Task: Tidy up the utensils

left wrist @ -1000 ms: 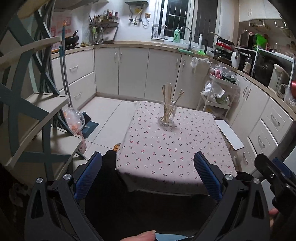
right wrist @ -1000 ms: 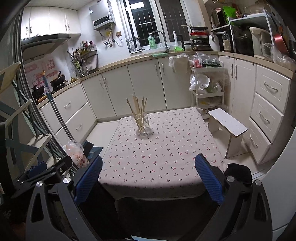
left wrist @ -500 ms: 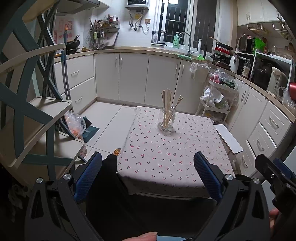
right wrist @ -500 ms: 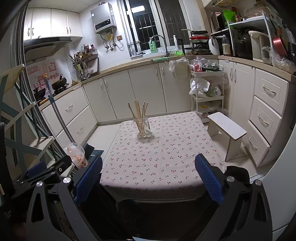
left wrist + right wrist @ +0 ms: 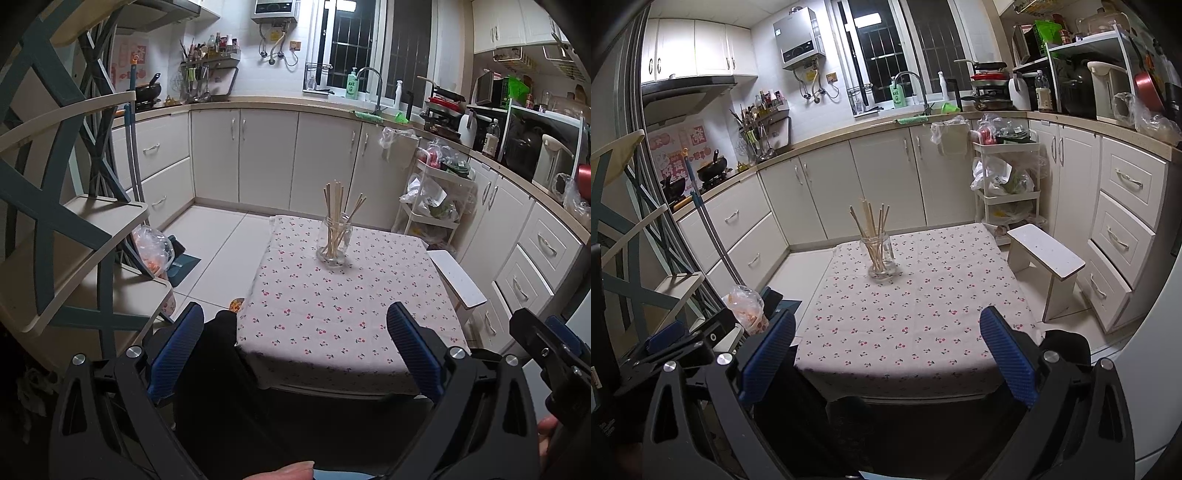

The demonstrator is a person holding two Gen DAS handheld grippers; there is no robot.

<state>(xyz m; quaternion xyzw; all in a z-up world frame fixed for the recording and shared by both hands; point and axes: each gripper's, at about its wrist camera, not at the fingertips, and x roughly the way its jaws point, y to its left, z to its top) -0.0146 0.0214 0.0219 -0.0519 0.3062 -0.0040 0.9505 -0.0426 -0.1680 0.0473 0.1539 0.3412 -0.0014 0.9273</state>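
Both the left gripper (image 5: 295, 332) and right gripper (image 5: 888, 334) gape, holding nothing — chopsticks (image 5: 338, 218) stand in the glass jar (image 5: 333, 242) on the table (image 5: 369, 314).

Place: a home kitchen
Cupboards: white doors (image 5: 827, 192) along the walls
Sink: tap (image 5: 910, 79) under the window
Cooking: black wok (image 5: 713, 170) on the stove
Wall: water heater (image 5: 799, 38)
Middle: small counter with a cherry cloth (image 5: 916, 314)

Black left gripper (image 5: 294, 345) and right gripper (image 5: 886, 349), ribbed blue pads, silver screws.
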